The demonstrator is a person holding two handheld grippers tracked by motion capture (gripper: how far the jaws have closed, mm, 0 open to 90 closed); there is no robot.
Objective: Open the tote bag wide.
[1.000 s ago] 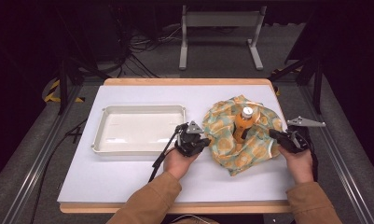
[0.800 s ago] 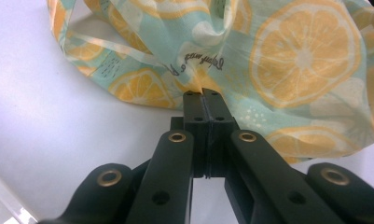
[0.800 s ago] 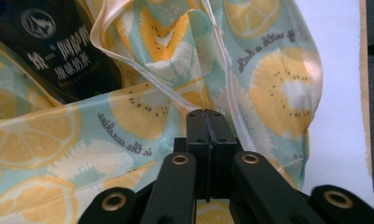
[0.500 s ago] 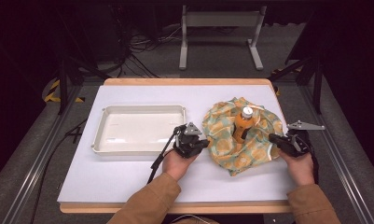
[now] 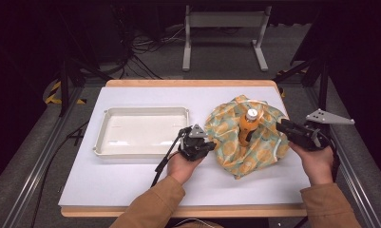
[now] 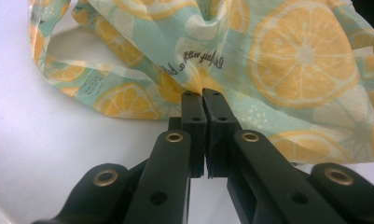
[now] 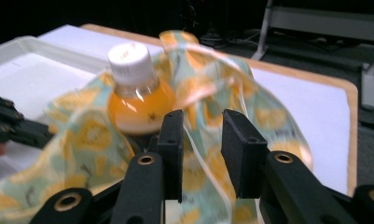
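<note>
Between the right gripper (image 7: 201, 140) jaws hangs lemon-print cloth (image 7: 208, 93).

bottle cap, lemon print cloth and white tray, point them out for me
bottle cap (image 7: 128, 57), right gripper view, on the white top of the orange drink bottle
lemon print cloth (image 6: 306, 51), left gripper view, on a large lemon slice
white tray (image 5: 100, 135), high view, on its left rim

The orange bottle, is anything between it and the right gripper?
Yes. The lemon-print cloth is bunched up around the orange bottle, and a raised fold of it sits in front of the open right gripper. The bottle's white cap and shoulder show above the cloth.
</note>
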